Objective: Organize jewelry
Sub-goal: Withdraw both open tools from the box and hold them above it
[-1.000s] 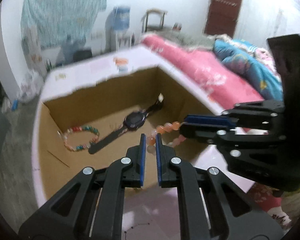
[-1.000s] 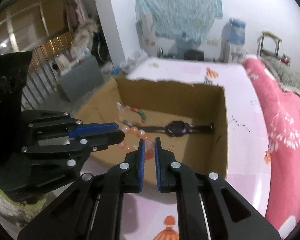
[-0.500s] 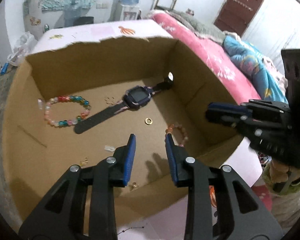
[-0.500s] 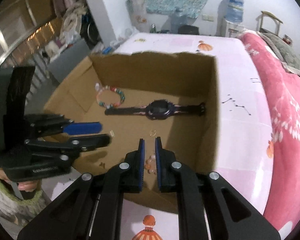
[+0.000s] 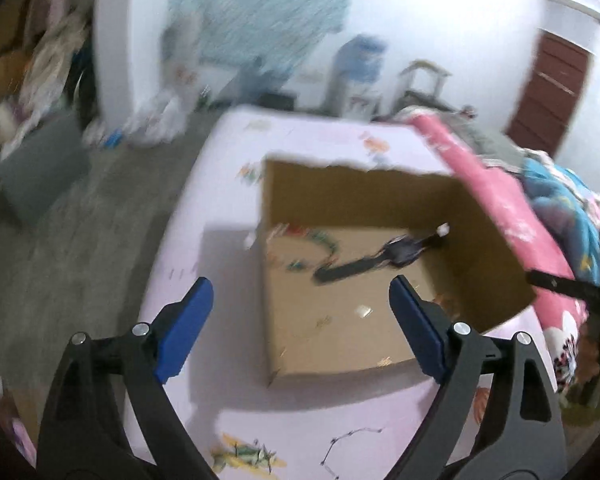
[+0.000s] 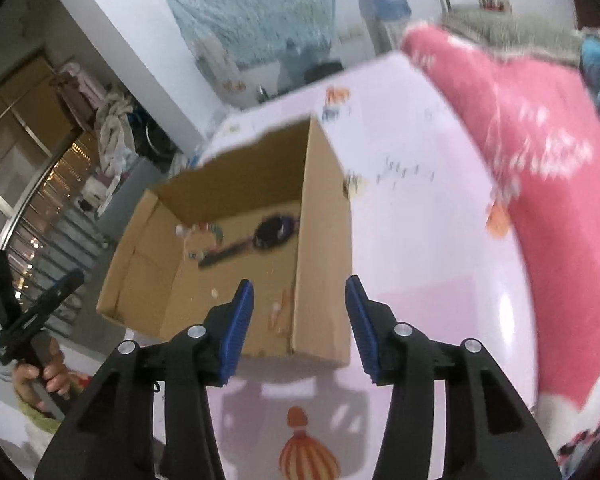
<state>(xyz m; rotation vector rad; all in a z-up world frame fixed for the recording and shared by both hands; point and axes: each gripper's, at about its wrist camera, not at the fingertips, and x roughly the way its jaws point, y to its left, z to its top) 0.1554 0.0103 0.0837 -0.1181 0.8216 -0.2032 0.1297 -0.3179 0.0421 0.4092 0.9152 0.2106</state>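
An open cardboard box sits on a pink printed sheet. Inside lie a dark watch, a coloured bead bracelet and an orange bead bracelet near the front right wall. My left gripper is wide open and empty, held above the box's front left. My right gripper is open and empty, above the box's front right wall. The left gripper also shows at the far left of the right wrist view.
A pink quilt and a blue blanket lie to the right of the box. Small bits lie on the box floor. The grey floor drops off left of the bed. Both views are motion-blurred.
Both grippers have opened wide and pulled back and up from the box. The orange bead bracelet, held between them a second ago, now lies inside the box.
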